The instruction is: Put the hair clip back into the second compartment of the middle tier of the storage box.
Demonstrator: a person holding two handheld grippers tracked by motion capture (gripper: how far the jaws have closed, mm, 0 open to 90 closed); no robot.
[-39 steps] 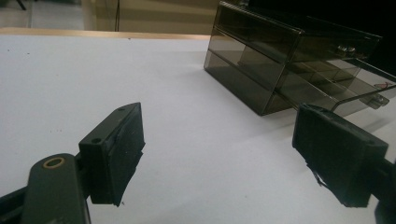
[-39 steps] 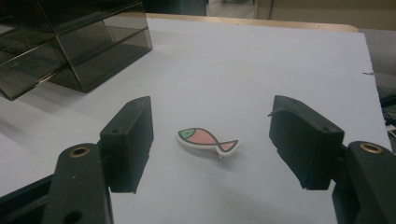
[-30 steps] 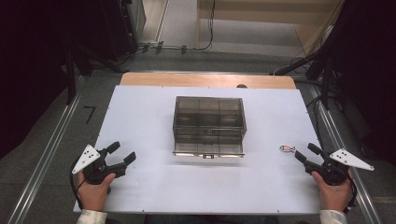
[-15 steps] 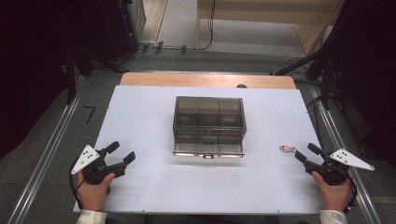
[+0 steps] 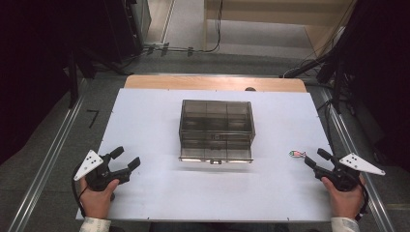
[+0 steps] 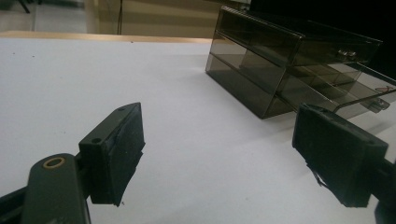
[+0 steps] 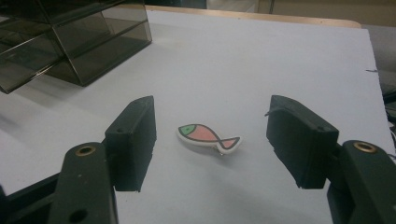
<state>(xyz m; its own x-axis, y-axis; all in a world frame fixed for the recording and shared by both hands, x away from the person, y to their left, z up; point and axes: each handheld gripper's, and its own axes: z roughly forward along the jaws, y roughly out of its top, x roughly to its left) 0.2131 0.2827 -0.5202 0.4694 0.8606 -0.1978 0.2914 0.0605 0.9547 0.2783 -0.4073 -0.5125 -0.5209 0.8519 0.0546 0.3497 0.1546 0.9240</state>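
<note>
So the white tabletop [image 5: 145, 125] took up most of the scene, with a wooden strip along its far edge. Sitting near the middle was a smoky see-through drawer box [image 5: 216, 129], and its bottom drawer was pulled out a bit toward the person.

Down at the near left corner the left claw [image 5: 125, 159] rested on the tabletop, jaws spread wide with nothing between them, well apart from the box. In the left gripper view it was angled toward the box's corner.

Over on the right, the right claw [image 5: 317, 157] was also wide apart, low over the tabletop. The little fish clip [image 7: 208, 136], pink with a green head, lay flat on the tabletop just ahead of the jaws, between them in the right gripper view and touching neither.
</note>
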